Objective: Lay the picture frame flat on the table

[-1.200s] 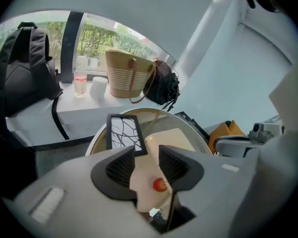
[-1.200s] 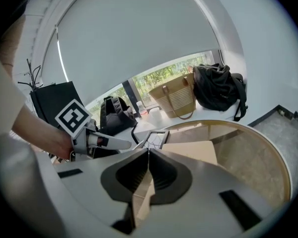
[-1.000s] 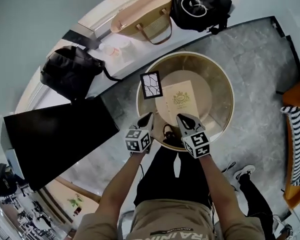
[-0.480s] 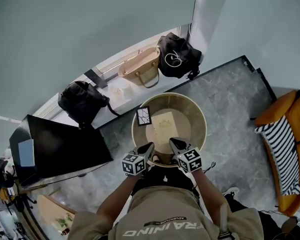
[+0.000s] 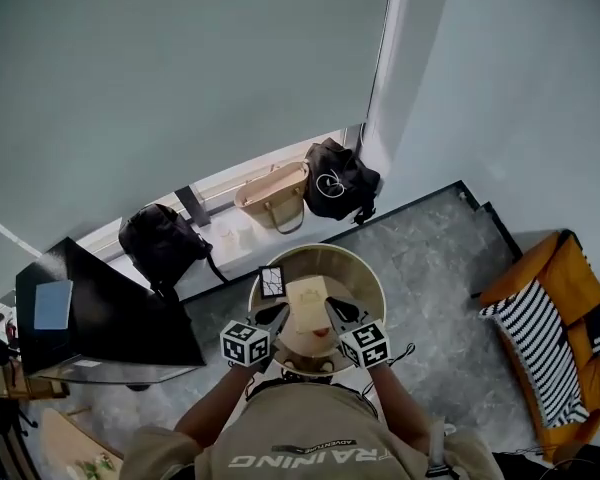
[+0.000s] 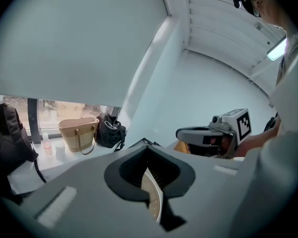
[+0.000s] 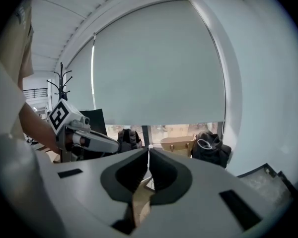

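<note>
The picture frame (image 5: 271, 281), small and black with a white cracked pattern, stands at the left rear of the round golden table (image 5: 363, 271). A beige booklet (image 5: 306, 296) lies beside it. My left gripper (image 5: 277, 314) and right gripper (image 5: 333, 308) hover over the table's near half, both shut with nothing held, short of the frame. In the left gripper view the jaws (image 6: 148, 144) meet tip to tip, with the right gripper (image 6: 208, 134) to the side. The right gripper view shows its jaws (image 7: 149, 148) touching and the left gripper (image 7: 82, 137) to the left.
A tan handbag (image 5: 271, 197), a black bag (image 5: 334, 183) and a black backpack (image 5: 165, 243) sit on the window ledge. A dark cabinet (image 5: 90, 323) stands left of the table. An orange chair with a striped cushion (image 5: 545, 338) is at the right.
The head view has pulled up and back, so the table and frame look smaller and more wall shows. Both grippers stay shut near the table's near edge.
</note>
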